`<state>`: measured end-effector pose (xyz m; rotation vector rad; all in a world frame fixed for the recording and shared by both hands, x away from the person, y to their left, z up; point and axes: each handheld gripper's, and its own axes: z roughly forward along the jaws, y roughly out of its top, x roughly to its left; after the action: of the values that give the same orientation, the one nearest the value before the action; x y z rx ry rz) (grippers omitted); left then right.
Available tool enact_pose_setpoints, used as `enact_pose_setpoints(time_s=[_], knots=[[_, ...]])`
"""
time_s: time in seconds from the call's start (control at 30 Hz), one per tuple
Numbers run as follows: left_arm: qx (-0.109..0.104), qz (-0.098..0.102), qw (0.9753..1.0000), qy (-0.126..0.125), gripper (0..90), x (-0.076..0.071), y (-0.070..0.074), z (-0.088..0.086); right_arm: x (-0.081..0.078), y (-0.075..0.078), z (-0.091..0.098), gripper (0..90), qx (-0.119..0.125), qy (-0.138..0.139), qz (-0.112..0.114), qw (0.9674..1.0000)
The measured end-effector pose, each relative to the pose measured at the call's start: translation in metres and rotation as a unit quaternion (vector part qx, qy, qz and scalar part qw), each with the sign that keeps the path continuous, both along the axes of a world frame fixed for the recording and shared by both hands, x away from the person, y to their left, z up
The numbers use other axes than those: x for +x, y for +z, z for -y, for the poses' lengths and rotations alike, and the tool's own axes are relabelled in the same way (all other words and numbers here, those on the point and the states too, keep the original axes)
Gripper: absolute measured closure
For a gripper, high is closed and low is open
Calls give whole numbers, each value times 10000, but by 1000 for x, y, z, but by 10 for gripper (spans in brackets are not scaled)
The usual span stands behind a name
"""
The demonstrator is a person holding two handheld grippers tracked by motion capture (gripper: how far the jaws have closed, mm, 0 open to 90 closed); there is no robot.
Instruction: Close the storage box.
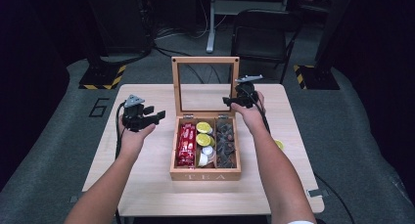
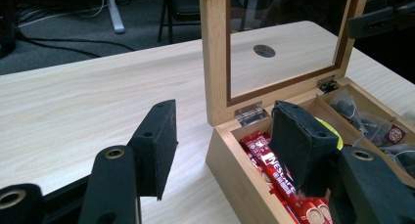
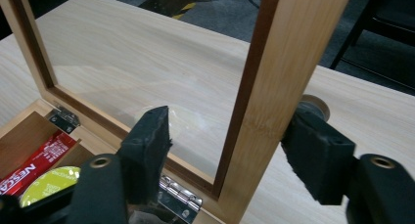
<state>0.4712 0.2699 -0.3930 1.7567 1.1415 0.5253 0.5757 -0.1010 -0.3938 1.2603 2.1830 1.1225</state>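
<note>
A wooden tea box stands open mid-table, its glass lid upright. It holds red sachets, yellow capsules and dark tea bags. My right gripper is at the lid's right side. In the right gripper view its jaws straddle the lid's wooden side rail: the right pad lies against the rail, the left pad stands off in front of the glass. My left gripper hovers open left of the box; in the left gripper view nothing is between its jaws.
The light wooden table has bare room left, right and in front of the box. A small yellow thing lies near the right edge. A round hole sits in the tabletop behind the lid. A dark chair stands beyond the table.
</note>
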Motion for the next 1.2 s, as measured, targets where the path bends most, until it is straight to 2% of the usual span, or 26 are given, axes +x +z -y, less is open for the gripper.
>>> enact_pose_setpoints(time_s=[0.23,0.43,0.67,0.93,1.2], knots=[[19,-11,10000,-38,430,1,-1,4,0,2,2,504,-134,-122,46,9998],[20,-16,10000,-78,430,0,0,6,-1,3,0,599,-242,-388,42,9989],[16,-9,10000,-63,430,0,0,4,-2,4,1,625,-216,-453,4,9987],[27,-22,10000,-64,430,1,0,4,-4,6,3,635,-240,-370,27,9990],[23,94,9999,-64,431,3,13,9,-13,10,1,638,-396,-360,63,9985]])
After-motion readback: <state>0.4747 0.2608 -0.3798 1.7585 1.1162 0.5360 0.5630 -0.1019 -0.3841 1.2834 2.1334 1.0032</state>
